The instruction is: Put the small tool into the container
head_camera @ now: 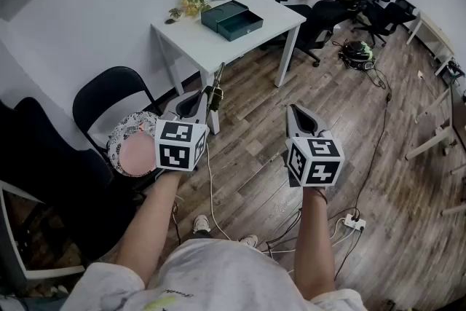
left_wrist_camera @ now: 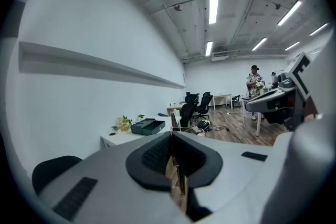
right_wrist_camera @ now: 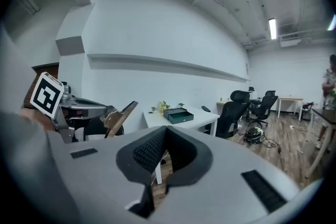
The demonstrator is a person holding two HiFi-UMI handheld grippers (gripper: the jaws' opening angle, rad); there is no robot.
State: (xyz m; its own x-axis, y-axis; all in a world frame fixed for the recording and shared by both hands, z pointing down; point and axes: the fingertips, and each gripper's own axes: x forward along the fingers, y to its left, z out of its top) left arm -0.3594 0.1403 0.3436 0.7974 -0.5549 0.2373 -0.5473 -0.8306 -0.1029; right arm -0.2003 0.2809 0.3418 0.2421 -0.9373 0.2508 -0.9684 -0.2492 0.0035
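Note:
The small tool (head_camera: 215, 89), a wooden handle with a thin metal end, sticks forward out of my left gripper (head_camera: 206, 101), which is shut on it. In the left gripper view its wooden part (left_wrist_camera: 176, 171) sits clamped between the pads. The container (head_camera: 231, 18) is a dark green box with its lid open, on a white table (head_camera: 211, 47) well ahead of both grippers. It also shows as the box (left_wrist_camera: 148, 126) and the box (right_wrist_camera: 178, 115). My right gripper (head_camera: 296, 113) is shut on nothing, held level to the right. From its view, the tool (right_wrist_camera: 118, 117) pokes from the left gripper.
A black folding chair (head_camera: 109, 102) stands left of the table, with a round pink cushion (head_camera: 137, 149) near it. Flowers (head_camera: 192, 2) lie on the table's far edge. Office chairs (head_camera: 324, 14), desks and floor cables (head_camera: 353, 222) fill the right side. A person (left_wrist_camera: 255, 81) stands far off.

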